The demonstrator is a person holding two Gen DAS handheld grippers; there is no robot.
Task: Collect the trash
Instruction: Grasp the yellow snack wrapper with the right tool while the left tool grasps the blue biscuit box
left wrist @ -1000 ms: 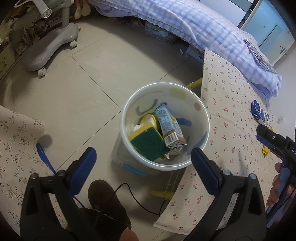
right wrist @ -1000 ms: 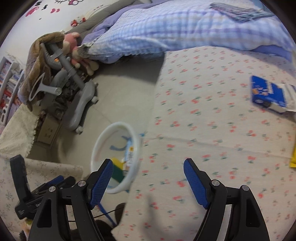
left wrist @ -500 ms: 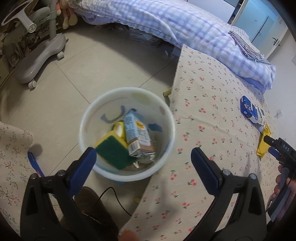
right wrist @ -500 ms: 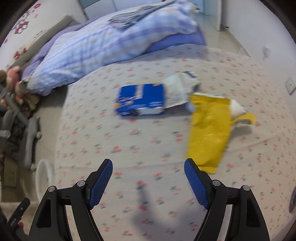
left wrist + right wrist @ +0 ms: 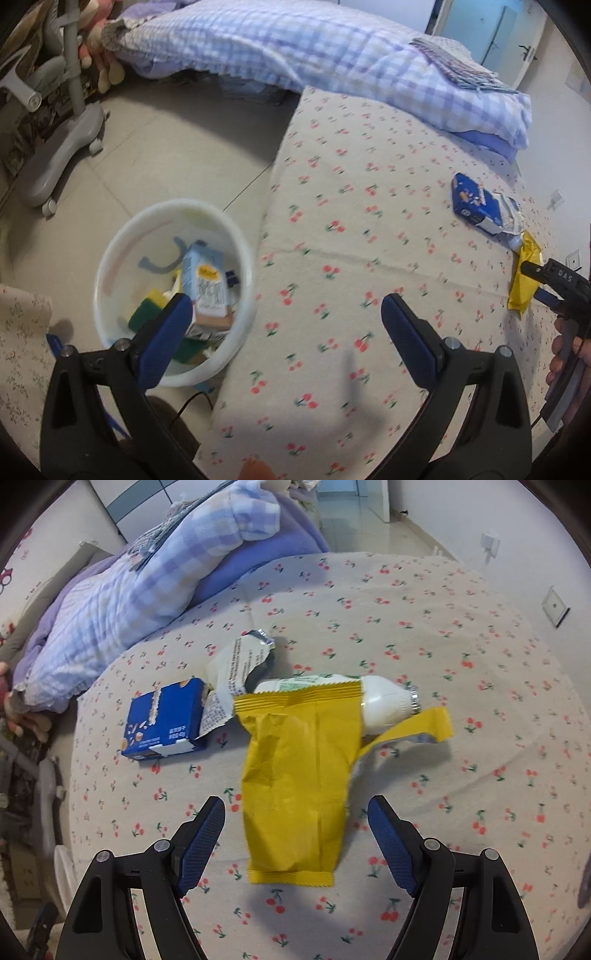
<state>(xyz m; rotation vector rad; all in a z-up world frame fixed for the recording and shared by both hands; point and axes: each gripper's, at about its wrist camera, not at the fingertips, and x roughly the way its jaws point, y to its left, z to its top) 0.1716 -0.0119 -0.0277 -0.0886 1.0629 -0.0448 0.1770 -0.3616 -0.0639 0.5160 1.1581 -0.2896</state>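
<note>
A yellow wrapper [image 5: 295, 775] lies flat on the cherry-print table cloth [image 5: 461, 646], partly over a white plastic bottle [image 5: 384, 701]. A torn blue snack box [image 5: 166, 716] lies to its left. My right gripper [image 5: 295, 830] hovers open over the wrapper's near end, a finger on either side, touching nothing. In the left wrist view the white bin [image 5: 110, 266] on the floor holds a milk carton [image 5: 207, 284] and a green-yellow sponge [image 5: 147, 306]. My left gripper [image 5: 288, 332] stands open and empty above the table's edge beside the bin. The same wrapper [image 5: 524, 280] and box [image 5: 476, 203] show far right.
A bed with a checked blue quilt [image 5: 295, 48] runs along the table's far side. A grey chair base [image 5: 62, 147] stands on the tiled floor at the left. A second flowered cloth [image 5: 18, 350] lies at the lower left. A hand [image 5: 565, 354] holds the right gripper's handle.
My right gripper swung from the bin side across the table and dropped over the yellow wrapper. My left gripper slid right, so the bin moved from centre to the left.
</note>
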